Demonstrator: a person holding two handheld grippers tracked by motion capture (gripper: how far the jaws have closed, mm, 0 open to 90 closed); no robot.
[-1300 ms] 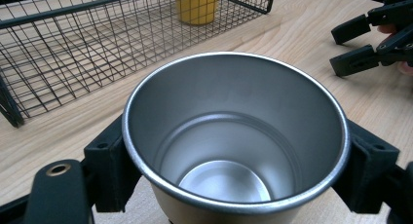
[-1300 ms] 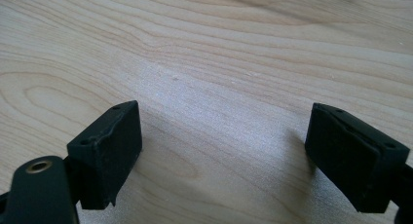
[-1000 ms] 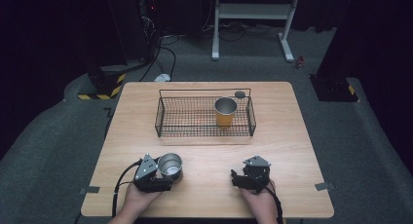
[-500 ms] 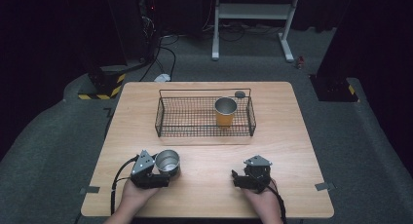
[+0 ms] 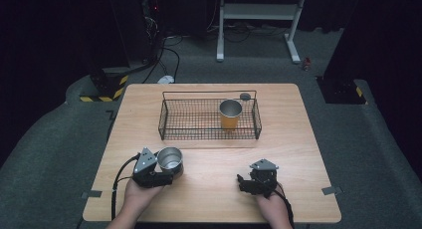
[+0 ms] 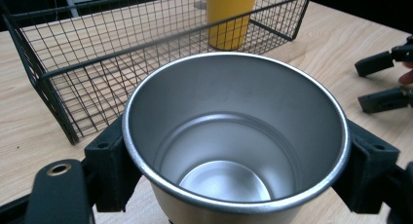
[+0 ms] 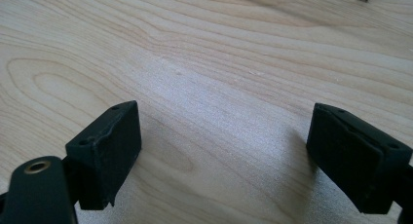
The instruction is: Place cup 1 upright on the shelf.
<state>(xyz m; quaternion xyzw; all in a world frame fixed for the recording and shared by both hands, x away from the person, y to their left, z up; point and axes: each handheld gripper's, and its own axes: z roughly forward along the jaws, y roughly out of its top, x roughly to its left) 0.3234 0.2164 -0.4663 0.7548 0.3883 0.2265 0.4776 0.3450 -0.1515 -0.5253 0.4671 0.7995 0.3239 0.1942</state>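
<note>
A silver metal cup sits upright between the jaws of my left gripper near the table's front left. In the left gripper view the black pads press on both sides of the cup, which is empty inside. My right gripper is at the front right, open and low over bare wood, with nothing between its fingers. An orange cup with a silver inside stands upright in the right part of a black wire basket.
The basket stands mid-table just beyond the held cup, with the orange cup inside it. A small dark round object lies behind the basket. The wooden table has bare wood on both sides of the basket. The right gripper's jaws show at the right edge.
My left gripper has shifted slightly away from the table's front edge, carrying the silver cup. The right gripper has stayed in place.
</note>
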